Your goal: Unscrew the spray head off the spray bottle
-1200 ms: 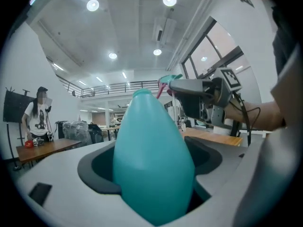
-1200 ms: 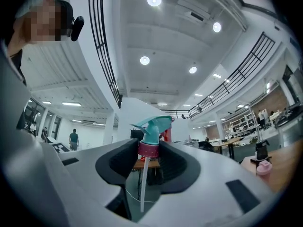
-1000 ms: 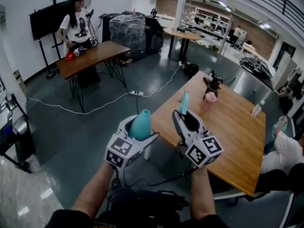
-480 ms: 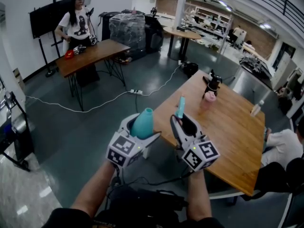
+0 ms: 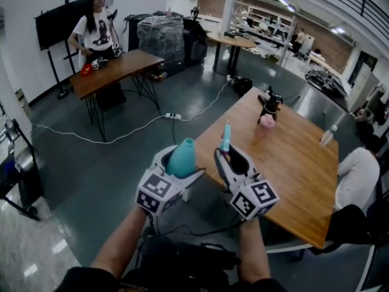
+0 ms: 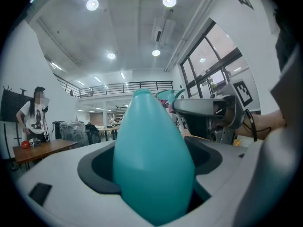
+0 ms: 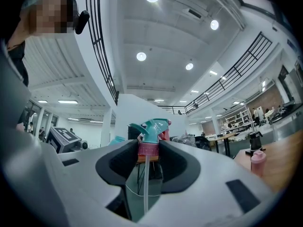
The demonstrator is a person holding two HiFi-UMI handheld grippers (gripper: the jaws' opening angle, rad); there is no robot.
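Two pairs of fingers, both clamped. The left gripper (image 5: 178,170) squeezes the teal spray bottle (image 5: 181,156), neck up and bare. The right gripper (image 5: 231,160) pinches the spray head (image 7: 151,128) by its pink collar (image 7: 148,149), dip tube (image 7: 145,186) dangling. So the head's off, held just beside the bottle, in the air by the wooden worktop (image 5: 298,163) corner.

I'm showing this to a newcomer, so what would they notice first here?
The teal bottle stands out first, clamped in the left gripper at the centre of the head view. Right beside it, the right gripper pinches the spray head by its pink collar. Its tube hangs free, so the head is already off. Behind them stands a wooden table in a big open hall.
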